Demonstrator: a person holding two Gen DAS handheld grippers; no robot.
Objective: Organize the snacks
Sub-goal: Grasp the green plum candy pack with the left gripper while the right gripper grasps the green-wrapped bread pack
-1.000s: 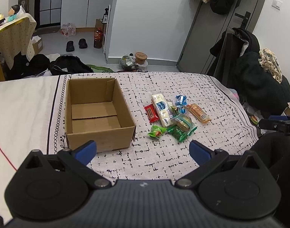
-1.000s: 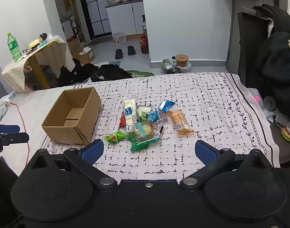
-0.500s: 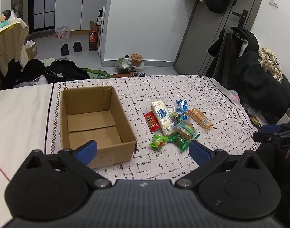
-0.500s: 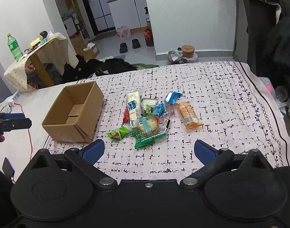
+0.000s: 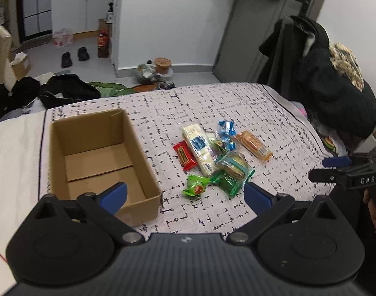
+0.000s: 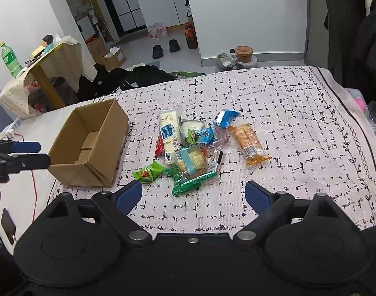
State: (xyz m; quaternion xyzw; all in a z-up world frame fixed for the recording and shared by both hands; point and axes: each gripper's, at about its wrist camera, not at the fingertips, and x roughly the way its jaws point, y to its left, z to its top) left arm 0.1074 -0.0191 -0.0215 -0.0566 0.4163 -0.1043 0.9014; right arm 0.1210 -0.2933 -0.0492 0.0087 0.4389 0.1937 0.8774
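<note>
An open, empty cardboard box [image 5: 94, 157] [image 6: 89, 145] stands on the patterned bedspread. To its right lies a pile of snack packets: a long white pack [image 5: 199, 145] [image 6: 168, 133], a red bar [image 5: 185, 158], a green candy [image 5: 196, 188] [image 6: 148, 171], a green-edged cracker pack [image 5: 233, 170] [image 6: 191, 161], blue packets [image 5: 226, 128] [image 6: 225, 117] and an orange pack [image 5: 254, 145] [image 6: 248, 141]. My left gripper [image 5: 185, 196] is open and empty, above the bed's near edge. My right gripper [image 6: 194, 194] is open and empty, just short of the pile. Each gripper shows at the edge of the other's view.
The bedspread [image 6: 286, 113] runs to a bordered edge on the right. Clothes hang on a rack [image 5: 318, 74] at the right. Bags and dark clothes [image 5: 64, 91] lie on the floor beyond the bed. A draped table [image 6: 47, 66] stands at the left.
Both grippers have moved forward toward the box and snacks, which now look larger and nearer. Both stay open and empty. The snacks and box have not moved.
</note>
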